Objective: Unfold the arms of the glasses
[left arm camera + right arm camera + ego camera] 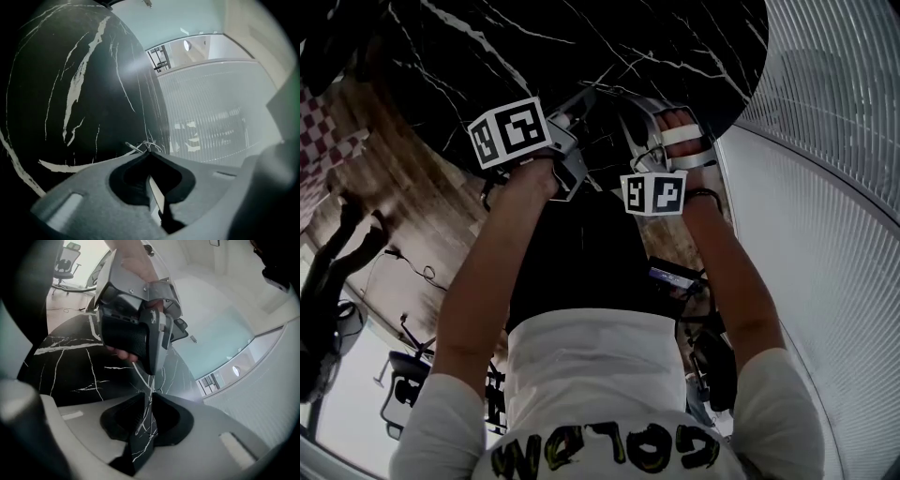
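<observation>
The glasses (140,146) are thin wire ones and show only as fine strands at my jaw tips. My left gripper (149,151) is shut on that wire above the black marble table (70,93). In the right gripper view the left gripper (151,372) hangs just ahead, and a thin wire arm (142,379) runs from it down into the gap of my right gripper (150,397). The right jaws stand slightly apart, with the wire loose between the pads. From the head view, both grippers' marker cubes, left (508,131) and right (653,192), sit close together over the table (581,37).
A curved white ribbed wall (825,187) runs along the table's right edge and also shows in the left gripper view (215,108). Wood floor (394,206) lies to the left. An office chair (65,263) stands far off.
</observation>
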### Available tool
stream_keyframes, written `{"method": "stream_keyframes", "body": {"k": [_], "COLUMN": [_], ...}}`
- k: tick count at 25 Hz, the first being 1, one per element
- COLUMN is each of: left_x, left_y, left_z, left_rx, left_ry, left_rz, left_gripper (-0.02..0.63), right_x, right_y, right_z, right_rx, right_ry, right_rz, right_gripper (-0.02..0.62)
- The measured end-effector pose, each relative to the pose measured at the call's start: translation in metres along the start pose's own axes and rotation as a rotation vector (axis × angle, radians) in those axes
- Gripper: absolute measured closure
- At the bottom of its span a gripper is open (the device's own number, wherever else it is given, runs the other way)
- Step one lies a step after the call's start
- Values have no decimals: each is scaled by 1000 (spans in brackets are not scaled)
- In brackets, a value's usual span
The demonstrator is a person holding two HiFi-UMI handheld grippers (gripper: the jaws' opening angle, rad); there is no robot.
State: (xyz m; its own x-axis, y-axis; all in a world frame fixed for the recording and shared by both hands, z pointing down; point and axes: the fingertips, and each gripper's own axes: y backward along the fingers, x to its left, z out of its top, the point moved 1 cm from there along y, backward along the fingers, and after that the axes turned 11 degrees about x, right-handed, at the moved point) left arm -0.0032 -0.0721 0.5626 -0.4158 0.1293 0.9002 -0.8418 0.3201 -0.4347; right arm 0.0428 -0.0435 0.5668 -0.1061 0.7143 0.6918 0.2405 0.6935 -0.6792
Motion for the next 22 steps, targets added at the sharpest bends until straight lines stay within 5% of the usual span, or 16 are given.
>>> {"method": "stream_keyframes", "body": {"k": [4, 6, 8, 12, 14, 18, 22], "left_x": [1, 2, 3, 1, 2, 2, 3], "left_y": [1, 1, 2, 1, 0, -3, -2], "left_z": [0, -1, -1, 0, 0, -1, -2], "left_rx": [0, -4, -9, -16, -16, -14, -12], "left_ry": [12, 24, 41, 60, 69, 93, 111], "left_rz": [-5, -9, -18, -31, -32, -39, -48], "left_gripper": [604, 604, 604, 604, 603, 603, 603], "right_x": [-3, -13, -26, -36, -32, -23, -23], "right_y": [7, 18, 28, 26, 15, 2, -2], "right_z": [-1, -6, -15, -44, -61, -72, -64], "right_rx": [-1, -4, -6, 7, 26, 52, -39], "right_ry": [-110, -290, -593, -1441, -1739, -1897, -1981], "right_rz": [75, 127, 205, 477, 541, 563, 608], "right_gripper": [485, 483, 490, 520, 534, 534, 518]}}
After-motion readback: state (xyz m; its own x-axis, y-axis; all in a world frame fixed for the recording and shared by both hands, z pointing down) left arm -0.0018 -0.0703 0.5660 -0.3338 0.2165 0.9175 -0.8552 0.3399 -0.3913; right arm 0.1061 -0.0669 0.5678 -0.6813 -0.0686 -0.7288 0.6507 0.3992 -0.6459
